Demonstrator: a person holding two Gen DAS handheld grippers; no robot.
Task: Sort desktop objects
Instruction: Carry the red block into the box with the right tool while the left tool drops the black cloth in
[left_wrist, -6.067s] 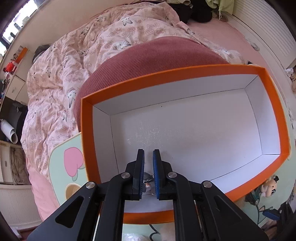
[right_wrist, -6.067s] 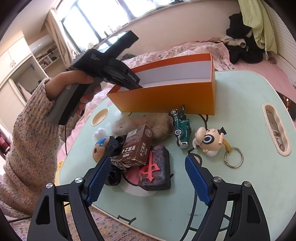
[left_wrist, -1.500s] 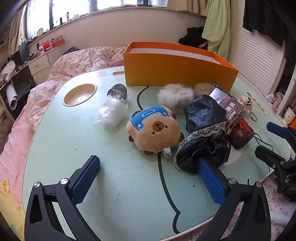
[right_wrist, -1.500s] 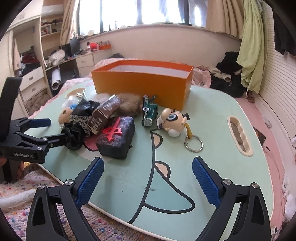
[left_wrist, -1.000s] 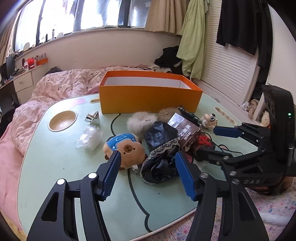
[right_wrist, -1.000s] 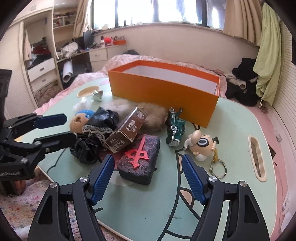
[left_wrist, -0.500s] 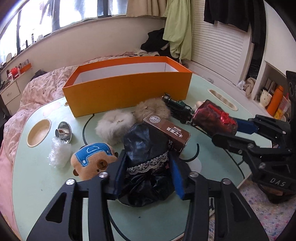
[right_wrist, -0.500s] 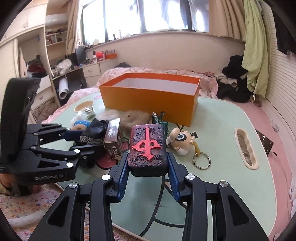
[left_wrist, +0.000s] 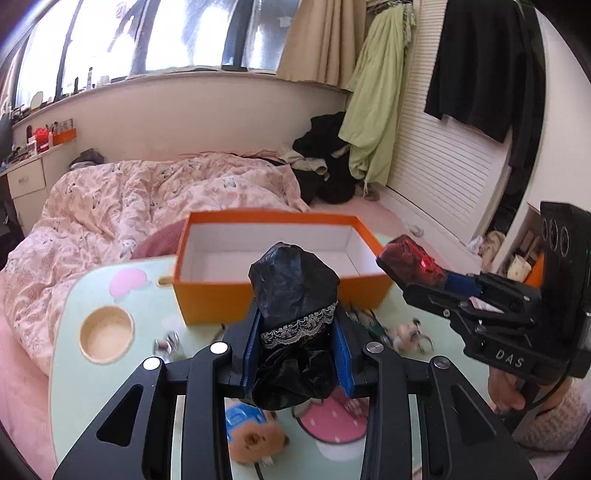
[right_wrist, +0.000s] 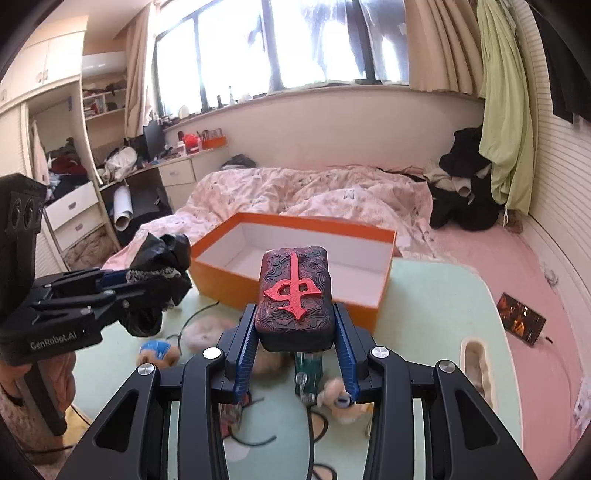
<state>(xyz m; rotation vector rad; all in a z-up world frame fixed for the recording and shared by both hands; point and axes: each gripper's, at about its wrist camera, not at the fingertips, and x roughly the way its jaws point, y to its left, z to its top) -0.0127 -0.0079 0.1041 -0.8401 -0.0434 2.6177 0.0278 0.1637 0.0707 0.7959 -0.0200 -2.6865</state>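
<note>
- The left tongs (left_wrist: 295, 350) are clamping a crumpled black bag (left_wrist: 293, 291) with a lace band around it, holding it up off the worktop (left_wrist: 70, 369), in front of the orange box (left_wrist: 207, 299).
- The right tongs (right_wrist: 295, 354) are gripping a dark block (right_wrist: 295, 295) bearing a raised red sign, its face turned up, also lifted clear of the worktop and near the front wall of the box.
- Both loads are being carried toward the box; this looks like the carry-and-drop step of the sorting, with neither thing over the opening yet.
- The box interior is showing white and bare in the part visible.
- Still lying on the worktop, blurred: a small plush bear (left_wrist: 255, 439), a green toy car (right_wrist: 308, 363), a fluffy ball (right_wrist: 203, 332) and a keyring figure (left_wrist: 410, 330).
- Next, each pair of tongs probably needs to be going forward past the near wall, then opening above the white floor.
- The two loads are close together, so staggering the drops may be avoiding a bump.
</note>
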